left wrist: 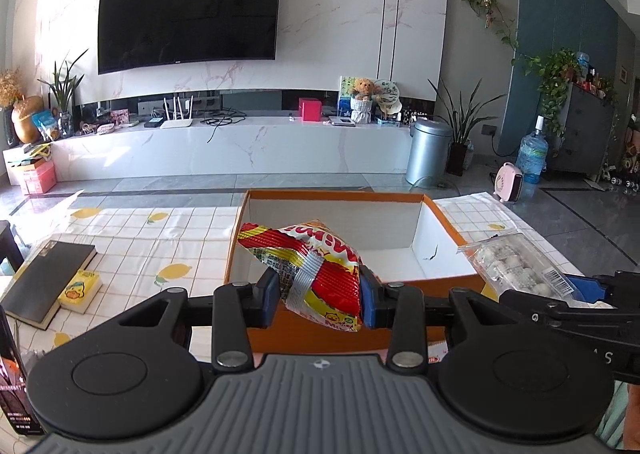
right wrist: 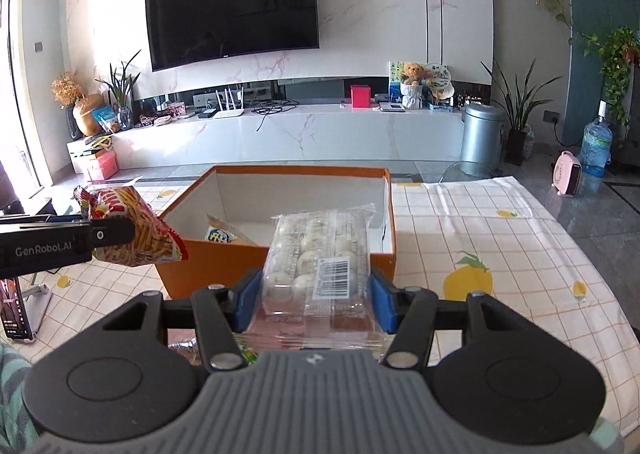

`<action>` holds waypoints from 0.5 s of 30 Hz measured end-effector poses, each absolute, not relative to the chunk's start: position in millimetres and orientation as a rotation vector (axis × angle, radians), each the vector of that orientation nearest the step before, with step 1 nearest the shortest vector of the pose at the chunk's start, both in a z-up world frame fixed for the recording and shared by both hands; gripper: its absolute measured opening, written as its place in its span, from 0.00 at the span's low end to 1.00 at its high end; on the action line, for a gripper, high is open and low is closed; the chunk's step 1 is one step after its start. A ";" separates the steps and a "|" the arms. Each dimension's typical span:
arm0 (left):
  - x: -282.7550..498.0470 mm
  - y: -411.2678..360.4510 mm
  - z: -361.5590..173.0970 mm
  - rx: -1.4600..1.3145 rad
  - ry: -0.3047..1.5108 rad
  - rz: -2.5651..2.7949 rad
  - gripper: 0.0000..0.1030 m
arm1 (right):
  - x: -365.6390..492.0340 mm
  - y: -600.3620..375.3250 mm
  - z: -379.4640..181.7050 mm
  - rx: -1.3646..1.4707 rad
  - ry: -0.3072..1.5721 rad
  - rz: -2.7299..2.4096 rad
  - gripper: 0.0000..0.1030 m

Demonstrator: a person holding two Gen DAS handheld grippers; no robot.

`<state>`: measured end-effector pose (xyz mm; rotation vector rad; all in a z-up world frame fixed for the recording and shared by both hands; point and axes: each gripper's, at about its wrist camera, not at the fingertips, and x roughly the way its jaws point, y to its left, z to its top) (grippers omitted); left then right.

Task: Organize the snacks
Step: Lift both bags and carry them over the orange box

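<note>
My left gripper [left wrist: 320,296] is shut on a red and yellow snack bag [left wrist: 316,270], held above the near edge of the open orange box [left wrist: 352,334]. The bag also shows in the right wrist view [right wrist: 136,230], left of the box [right wrist: 208,270]. My right gripper [right wrist: 314,300] is shut on a clear pack of white round sweets [right wrist: 316,254], held just before the box's near wall. That pack shows at the right in the left wrist view [left wrist: 516,266]. A small snack packet [right wrist: 220,234] lies inside the box.
The table has a white checked cloth with lemon prints [right wrist: 480,246]. A black book [left wrist: 48,282] and a yellow pack [left wrist: 80,290] lie at the left. A phone on a stand [right wrist: 20,306] stands at the near left.
</note>
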<state>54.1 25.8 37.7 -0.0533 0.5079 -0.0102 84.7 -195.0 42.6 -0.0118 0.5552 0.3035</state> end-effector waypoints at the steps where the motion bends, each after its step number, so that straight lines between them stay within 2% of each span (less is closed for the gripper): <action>1: 57.8 25.3 41.1 -0.051 0.500 -0.015 0.43 | 88.2 -193.7 46.0 -0.017 0.551 0.308 0.53; 8: 89.7 17.1 56.7 -0.013 0.469 -0.044 0.43 | 128.2 -182.9 59.4 -0.055 0.554 0.330 0.53; 15: 129.7 11.1 51.9 -0.007 0.513 -0.081 0.43 | 176.5 -169.4 64.3 -0.105 0.600 0.349 0.53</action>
